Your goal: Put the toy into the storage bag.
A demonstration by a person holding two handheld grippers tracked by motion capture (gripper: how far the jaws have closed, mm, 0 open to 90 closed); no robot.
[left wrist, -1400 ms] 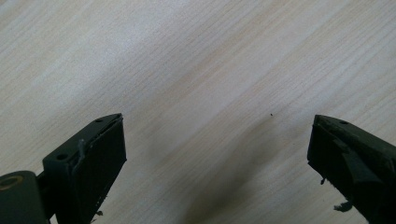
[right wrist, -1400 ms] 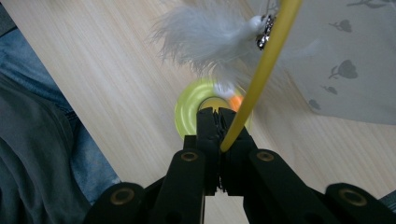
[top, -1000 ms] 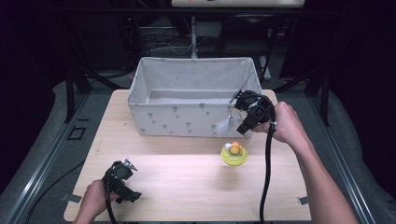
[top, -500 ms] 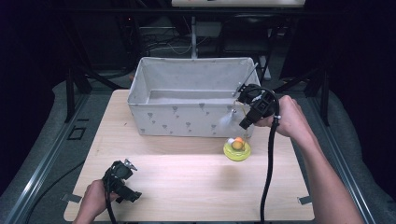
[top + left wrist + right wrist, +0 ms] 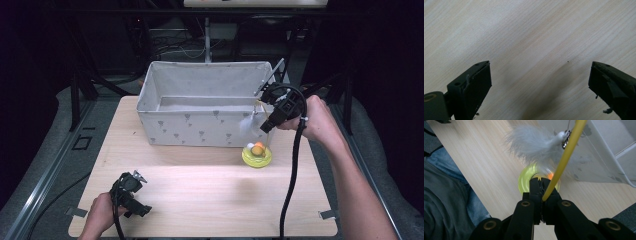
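My right gripper [image 5: 266, 126] [image 5: 540, 185] is shut on a thin yellow wand [image 5: 564, 157] that carries a white feather tuft [image 5: 248, 123] [image 5: 534, 143] on a small metal clip. It hovers by the front right corner of the grey fabric bin [image 5: 200, 127]. Under the feather, a yellow disc [image 5: 257, 159] [image 5: 524, 182] with an orange ball [image 5: 258, 148] lies on the table. My left gripper [image 5: 135, 200] [image 5: 540, 82] rests near the front left of the wooden table [image 5: 200, 185], open, with bare wood between its jaws.
The bin's patterned wall [image 5: 604, 157] stands close to the right of the wand. A person's trouser leg [image 5: 446, 202] is beyond the table edge. A dark metal frame and cables [image 5: 200, 40] sit behind the bin.
My right gripper has risen and drifted toward the bin's right corner, lifting the feather higher above the yellow disc. The left gripper has stayed put.
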